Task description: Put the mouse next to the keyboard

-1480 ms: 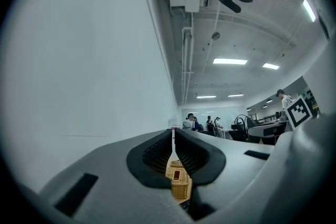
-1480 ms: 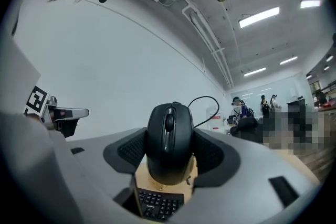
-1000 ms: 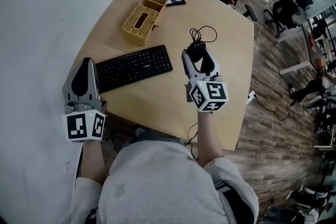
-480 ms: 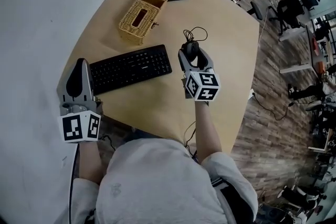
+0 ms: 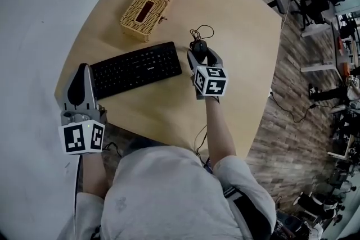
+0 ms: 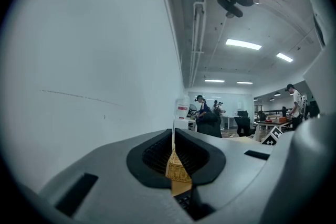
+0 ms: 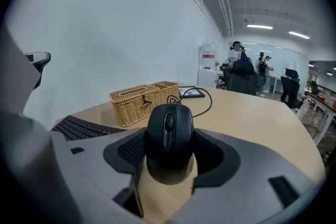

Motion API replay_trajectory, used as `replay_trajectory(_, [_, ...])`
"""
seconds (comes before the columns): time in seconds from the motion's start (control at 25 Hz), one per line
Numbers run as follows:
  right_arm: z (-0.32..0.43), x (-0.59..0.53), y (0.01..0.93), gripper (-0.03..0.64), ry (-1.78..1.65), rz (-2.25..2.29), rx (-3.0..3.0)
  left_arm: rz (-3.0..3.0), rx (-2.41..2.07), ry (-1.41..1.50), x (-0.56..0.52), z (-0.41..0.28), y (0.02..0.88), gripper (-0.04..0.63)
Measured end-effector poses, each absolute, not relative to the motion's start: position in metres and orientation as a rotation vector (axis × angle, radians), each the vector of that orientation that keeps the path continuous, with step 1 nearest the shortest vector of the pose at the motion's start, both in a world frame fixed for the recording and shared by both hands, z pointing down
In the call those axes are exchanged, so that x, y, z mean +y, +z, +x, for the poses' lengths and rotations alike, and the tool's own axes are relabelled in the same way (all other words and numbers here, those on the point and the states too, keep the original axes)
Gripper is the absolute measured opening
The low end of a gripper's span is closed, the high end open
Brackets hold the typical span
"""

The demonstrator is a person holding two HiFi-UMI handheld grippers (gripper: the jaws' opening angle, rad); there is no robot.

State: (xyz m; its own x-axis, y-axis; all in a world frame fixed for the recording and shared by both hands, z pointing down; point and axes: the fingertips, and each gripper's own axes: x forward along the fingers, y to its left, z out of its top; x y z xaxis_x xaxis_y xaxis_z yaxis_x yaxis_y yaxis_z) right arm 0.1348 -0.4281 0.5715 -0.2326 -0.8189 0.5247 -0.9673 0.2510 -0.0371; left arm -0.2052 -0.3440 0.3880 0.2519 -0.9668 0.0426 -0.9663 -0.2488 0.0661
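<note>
Black mouse (image 7: 169,134) clamped in right tongs (image 5: 202,55) (beside keyboard (image 5: 135,67)).

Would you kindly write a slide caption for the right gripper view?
Right gripper shut on a black wired mouse, keyboard at left, wicker box behind.

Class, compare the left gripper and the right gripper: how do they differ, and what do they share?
The left gripper has its jaws together on nothing; the right gripper is closed on the mouse. The left hangs at the table edge, left of the keyboard; the right is over the table, right of it. Both carry marker cubes.
</note>
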Motion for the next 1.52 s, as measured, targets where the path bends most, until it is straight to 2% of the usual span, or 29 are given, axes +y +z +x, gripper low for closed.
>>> replay_trajectory(0.6, [0.125,-0.428,0.627,0.258,0.693,1.513,-2.051,2.391,-1.881,0.051,-0.342,-0.201,0.407,0.021])
replay_trajectory(1.52, [0.119,-0.441,0.658,0.258,0.774,1.477,-1.936,2.326,-1.920,0.083,-0.334,-0.221,0.418,0.021])
